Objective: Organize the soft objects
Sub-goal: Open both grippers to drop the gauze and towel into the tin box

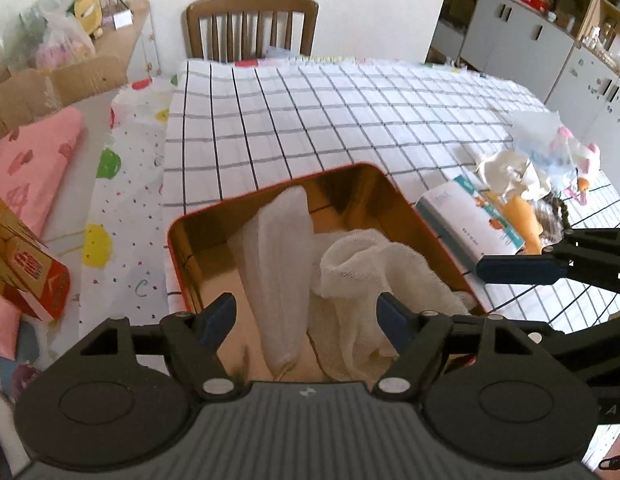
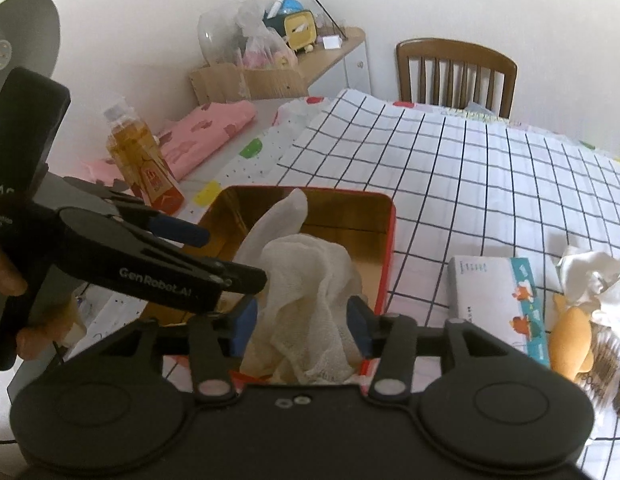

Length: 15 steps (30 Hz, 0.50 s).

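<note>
Left wrist view
- Left gripper [image 1: 305, 316]: jaws spread, blue pads clear of the cloth, nothing pinched.
- Tin [image 1: 197, 216]: rounded-square metal box, red outside, shiny gold inside, on the grid tablecloth [image 1: 350, 112].
- White gauze cloth [image 1: 350, 272]: soft open-weave fabric, crumpled, lying inside the tin, one long fold draped toward its far wall.
- Right gripper [image 1: 522, 270]: enters from the right edge; one blue pad seen, over the tin's right rim.
- Chair [image 1: 251, 24]: brown wood, slatted back.

Right wrist view
- Right gripper [image 2: 301, 322]: jaws apart either side of the gauze heap; whether the pads touch it I cannot tell.
- Left gripper arm: black plastic, printed "GenRobot.AI".
- Tissue box [image 2: 498, 300]: cardboard, cartoon print, right of the tin.
- Bottle [image 2: 139, 156]: clear plastic, amber liquid, red label.
</note>
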Available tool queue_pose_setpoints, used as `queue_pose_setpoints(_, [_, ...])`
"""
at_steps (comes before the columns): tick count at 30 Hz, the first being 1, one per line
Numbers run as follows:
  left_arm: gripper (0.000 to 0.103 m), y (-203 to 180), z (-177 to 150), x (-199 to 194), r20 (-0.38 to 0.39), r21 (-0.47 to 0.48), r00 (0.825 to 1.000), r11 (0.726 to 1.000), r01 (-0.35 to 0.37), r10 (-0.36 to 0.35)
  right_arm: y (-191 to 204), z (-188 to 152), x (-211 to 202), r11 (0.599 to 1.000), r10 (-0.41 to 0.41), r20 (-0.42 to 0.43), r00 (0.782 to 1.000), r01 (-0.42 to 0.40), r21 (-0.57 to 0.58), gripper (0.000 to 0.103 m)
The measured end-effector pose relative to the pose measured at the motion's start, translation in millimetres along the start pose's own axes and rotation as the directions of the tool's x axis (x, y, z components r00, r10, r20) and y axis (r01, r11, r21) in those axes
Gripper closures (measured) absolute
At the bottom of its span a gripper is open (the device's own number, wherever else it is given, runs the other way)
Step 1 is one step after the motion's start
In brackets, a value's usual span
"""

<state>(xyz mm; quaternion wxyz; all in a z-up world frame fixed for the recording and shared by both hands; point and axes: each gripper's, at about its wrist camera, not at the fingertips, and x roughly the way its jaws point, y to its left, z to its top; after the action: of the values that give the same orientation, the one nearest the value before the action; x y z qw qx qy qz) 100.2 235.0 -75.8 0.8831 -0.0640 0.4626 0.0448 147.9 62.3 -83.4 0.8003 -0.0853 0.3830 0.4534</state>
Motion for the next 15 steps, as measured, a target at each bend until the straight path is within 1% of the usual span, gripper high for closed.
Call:
queue_pose_setpoints(2, [0.026,-2.9,0.3,-7.8,0.018,0.005,1.000,1.000,-0.003,0.002,-0.3,0.6,-8.3,1.000,0.006,0.019,1.000,-0.006,-0.002,0.044])
queue_pose_setpoints(4, [0.026,-5.8,1.3,-14.7,0.040,0.006,0.999,1.000,0.000,0.000,-1.8,1.0,-16.9,1.000,0.006,0.036,0.999,-0.006,-0.003,0.043])
queue_pose_setpoints(7, [0.026,-14.0,2.9,-24.1,0.071,0.019,0.997,1.000,0.008,-0.010,-7.4,0.2,-31.1,1.000,0.011,0.069,0.998,-0.012,0.014,0.039])
queue_pose_setpoints(11, [0.026,-27.9,6.0,-33.3,0.109,0.029,0.992,0.998,0.064,-0.067,-20.7,-2.3,-53.7,0.999,-0.010,0.110,0.994,0.005,0.046,0.038])
queue_pose_setpoints(15, [0.026,-49.2,10.0,-41.7,0.151,0.058,0.983,0.993,0.099,-0.106,-38.0,-8.8,-77.1,0.996,-0.042,0.148,0.988,0.030,0.084,0.031])
